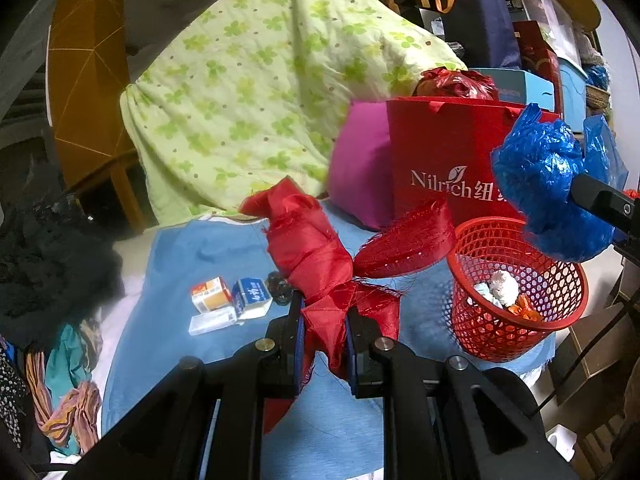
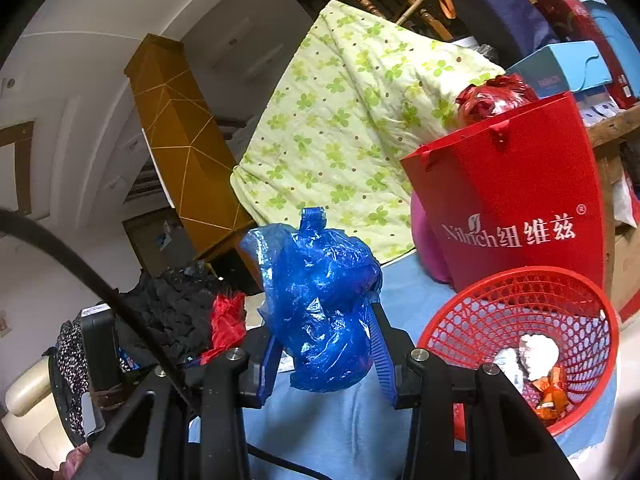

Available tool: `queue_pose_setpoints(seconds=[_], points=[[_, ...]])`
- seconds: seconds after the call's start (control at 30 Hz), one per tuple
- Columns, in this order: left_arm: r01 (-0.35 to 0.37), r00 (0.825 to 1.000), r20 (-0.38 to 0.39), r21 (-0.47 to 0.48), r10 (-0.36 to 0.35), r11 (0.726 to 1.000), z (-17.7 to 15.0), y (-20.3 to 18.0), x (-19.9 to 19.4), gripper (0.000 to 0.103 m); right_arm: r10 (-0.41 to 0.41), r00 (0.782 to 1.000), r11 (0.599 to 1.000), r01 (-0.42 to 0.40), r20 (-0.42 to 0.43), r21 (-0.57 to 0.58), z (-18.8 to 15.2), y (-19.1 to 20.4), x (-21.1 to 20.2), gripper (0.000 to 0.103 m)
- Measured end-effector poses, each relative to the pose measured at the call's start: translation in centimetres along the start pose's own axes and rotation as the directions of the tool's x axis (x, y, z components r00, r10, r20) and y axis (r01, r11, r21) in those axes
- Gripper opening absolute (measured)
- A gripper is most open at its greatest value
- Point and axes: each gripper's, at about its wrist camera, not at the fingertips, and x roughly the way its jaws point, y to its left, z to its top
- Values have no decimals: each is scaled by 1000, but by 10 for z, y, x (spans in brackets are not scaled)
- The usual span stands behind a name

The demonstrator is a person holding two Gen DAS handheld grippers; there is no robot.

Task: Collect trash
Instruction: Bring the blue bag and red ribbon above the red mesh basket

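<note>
The left claw (image 1: 325,332) grips a frayed red ribbon (image 1: 316,248). The right claw (image 2: 324,356) clutches a crumpled blue plastic bag (image 2: 320,304) beside the red mesh basket (image 2: 520,292)

A frayed red ribbon (image 1: 316,252), knotted into a loose bow, is pinched at its middle between black fingers above the blue sheet. A crumpled blue plastic bag (image 2: 324,304) is clamped likewise, hanging beside the red mesh basket (image 2: 516,292). The basket stands upright on the sheet, holding a white paper wad (image 2: 538,354) and orange wrappers (image 2: 554,398).
</note>
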Motion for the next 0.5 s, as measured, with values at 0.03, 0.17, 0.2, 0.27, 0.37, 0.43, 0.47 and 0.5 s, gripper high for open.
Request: queue_pose_setpoints(seconds=[0.03, 0.17, 0.2, 0.27, 0.37, 0.43, 0.47, 0.5], points=[[2, 1000, 0, 3, -2, 1000, 0, -2, 0, 18, -4, 1000, 1000, 4, 3, 3, 0, -2, -1, 43], [10, 1000, 4, 21, -10, 1000, 1, -9, -1, 18, -16, 1000, 1000, 16, 12, 15, 2, -8, -7, 43], [13, 1000, 4, 24, -13, 1000, 2, -11, -1, 18, -21, 1000, 1000, 21, 16, 18, 2, -11, -8, 43], [17, 1000, 5, 33, -17, 999, 3, -15, -1, 18, -27, 999, 999, 26, 21, 28, 3, -15, -12, 43], [21, 1000, 8, 47, -22, 999, 6, -21, -1, 18, -37, 999, 999, 36, 30, 38, 3, -21, -16, 43], [27, 1000, 8, 57, -27, 998, 8, -26, -1, 18, -45, 998, 998, 43, 38, 46, 4, -26, -20, 43], [29, 1000, 10, 63, -29, 998, 10, -28, -1, 18, -49, 998, 998, 47, 42, 51, 5, -28, -21, 43], [32, 999, 12, 68, -33, 997, 11, -30, -1, 18, -56, 997, 997, 53, 48, 55, 6, -31, -24, 43]])
